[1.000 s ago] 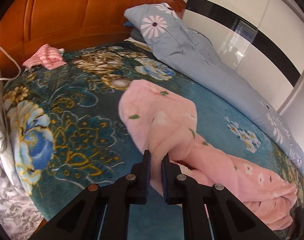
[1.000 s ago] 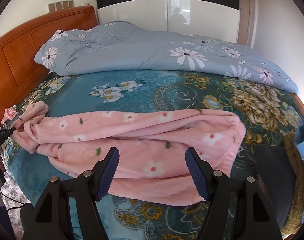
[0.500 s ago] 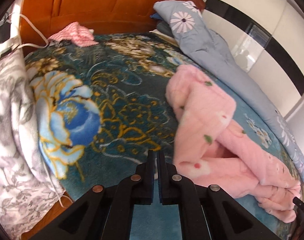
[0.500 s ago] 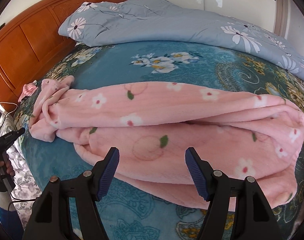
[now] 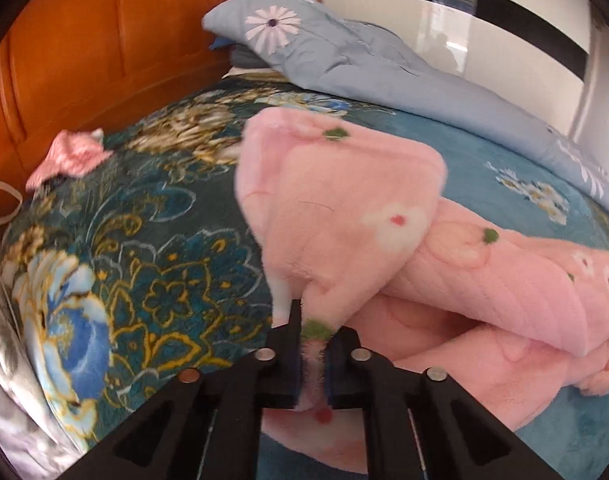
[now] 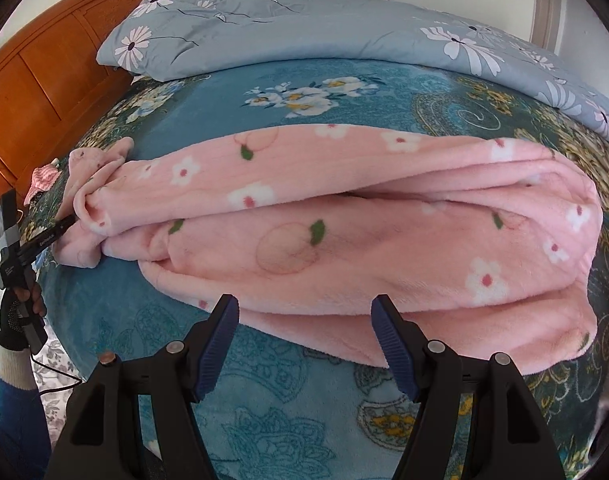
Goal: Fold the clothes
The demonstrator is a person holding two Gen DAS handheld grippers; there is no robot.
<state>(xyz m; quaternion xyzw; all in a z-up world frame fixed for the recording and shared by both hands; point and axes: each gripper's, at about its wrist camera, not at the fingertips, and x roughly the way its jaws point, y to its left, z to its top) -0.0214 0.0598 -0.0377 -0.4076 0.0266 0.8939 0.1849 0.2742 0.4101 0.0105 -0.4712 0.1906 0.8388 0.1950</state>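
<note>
A pink fleece garment (image 6: pixel 344 224) with flower and peach prints lies bunched lengthwise across the teal floral bedspread (image 6: pixel 288 432). My left gripper (image 5: pixel 314 344) is shut on one end of the pink garment (image 5: pixel 344 216) and lifts it a little off the bed. In the right wrist view the left gripper (image 6: pixel 66 222) shows at the garment's left end. My right gripper (image 6: pixel 304 312) is open and empty, its fingers just in front of the garment's near edge.
A blue-grey floral quilt (image 6: pixel 304 24) lies along the far side of the bed. The wooden headboard (image 5: pixel 84 52) stands at the left. A small pink-and-white cloth (image 5: pixel 70 156) lies near the headboard. A grey patterned fabric (image 5: pixel 8 392) hangs at the bed's left edge.
My left gripper, shut and empty beside the garment half a second ago, now grips its end. My right gripper has moved closer to the garment and stays open.
</note>
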